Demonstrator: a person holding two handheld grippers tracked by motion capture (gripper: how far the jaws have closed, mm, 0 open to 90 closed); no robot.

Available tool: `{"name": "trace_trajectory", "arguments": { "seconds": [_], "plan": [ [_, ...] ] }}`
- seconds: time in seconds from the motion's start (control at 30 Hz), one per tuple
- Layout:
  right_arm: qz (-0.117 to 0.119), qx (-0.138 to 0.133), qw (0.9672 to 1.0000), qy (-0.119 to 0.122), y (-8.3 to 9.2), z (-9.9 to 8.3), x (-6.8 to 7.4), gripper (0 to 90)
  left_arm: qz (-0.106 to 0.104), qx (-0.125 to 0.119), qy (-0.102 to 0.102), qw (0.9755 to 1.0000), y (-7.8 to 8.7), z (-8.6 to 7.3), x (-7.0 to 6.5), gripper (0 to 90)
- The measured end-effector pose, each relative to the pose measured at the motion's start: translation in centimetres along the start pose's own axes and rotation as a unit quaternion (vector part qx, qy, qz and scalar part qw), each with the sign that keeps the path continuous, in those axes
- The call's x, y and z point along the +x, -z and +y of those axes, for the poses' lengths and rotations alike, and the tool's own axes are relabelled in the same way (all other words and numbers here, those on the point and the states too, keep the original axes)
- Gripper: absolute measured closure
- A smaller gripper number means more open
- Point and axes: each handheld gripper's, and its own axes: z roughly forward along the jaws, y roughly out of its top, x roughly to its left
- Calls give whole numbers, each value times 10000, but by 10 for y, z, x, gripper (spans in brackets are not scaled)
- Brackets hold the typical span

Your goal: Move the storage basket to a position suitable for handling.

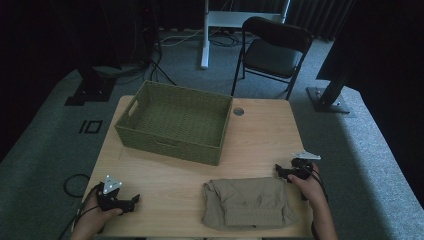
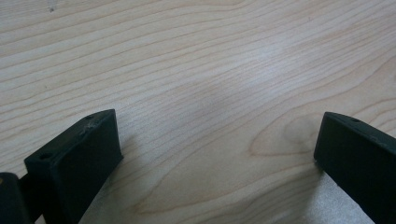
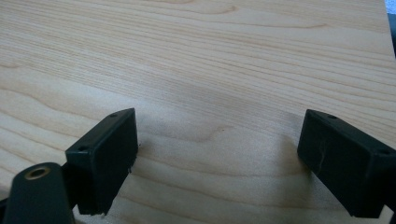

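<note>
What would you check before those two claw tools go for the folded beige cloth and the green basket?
1. Left gripper jaws apart, nothing between them: ok.
2. Right gripper jaws apart, nothing between them: ok.
3. Folded cloth lying flat on the table, between the two grippers: ok.
4. Basket upright, nothing visible inside: ok.
5. Bare tabletop between cloth and basket: ok.
6. Which cloth edge is loose: cannot tell.

Black folding chair [image 1: 276,52] beyond the table, white desk leg [image 1: 204,34], cables on grey carpet [image 1: 40,150]
</note>
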Motion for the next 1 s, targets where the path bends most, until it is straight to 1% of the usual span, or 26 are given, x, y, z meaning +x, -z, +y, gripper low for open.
{"name": "trace_trajectory", "arguments": {
  "seconds": [0.13, 0.17, 0.27, 0.5, 0.53, 0.6, 0.63, 0.67, 0.7, 0.77, 0.9, 0.97, 1.0],
  "plan": [
    [1, -2, 10000, 1, 0, 0, 0, 117, -13, -5, -28, 10000, 1, -1, 2, 12],
    [3, -2, 10000, 1, 0, 0, 0, 117, -28, -16, 7, 10000, 2, -2, 4, 12],
    [8, -3, 10000, 5, 0, 0, 0, 117, 10, -1, 11, 10000, 3, -3, 7, 12],
    [38, -9, 10000, 41, -2, 2, 0, 117, 7, -9, 9, 10000, 3, -3, 9, 12],
    [41, -11, 10000, 46, -2, 2, 1, 117, 20, -16, 54, 10000, 3, -3, 9, 12],
    [82, -23, 10000, 53, -2, 2, 1, 129, 22, -13, 67, 10000, 4, -4, 10, 12],
    [93, -33, 9999, 44, -2, 3, 1, 129, 22, -39, 149, 9999, 4, -4, 11, 12],
    [94, -33, 9999, 48, -2, 3, 1, 129, 1, -53, 171, 9998, 4, -4, 12, 12],
    [91, -32, 9999, 72, -3, 3, 2, 129, 8, -44, 155, 9999, 4, -4, 13, 12],
    [111, -29, 9999, 77, -3, 3, 3, 129, 40, -7, 55, 10000, 4, -4, 14, 12],
    [153, -19, 9999, 69, -3, 4, 5, 127, 52, 3, 60, 10000, 3, -3, 17, 12],
    [143, -33, 9999, 58, -2, 6, 5, 127, 29, -25, 87, 10000, 2, -2, 18, 12],
    [139, -48, 9999, 48, -1, 7, 5, 127, 30, -26, 69, 10000, 2, -1, 19, 12]
  ]
}}
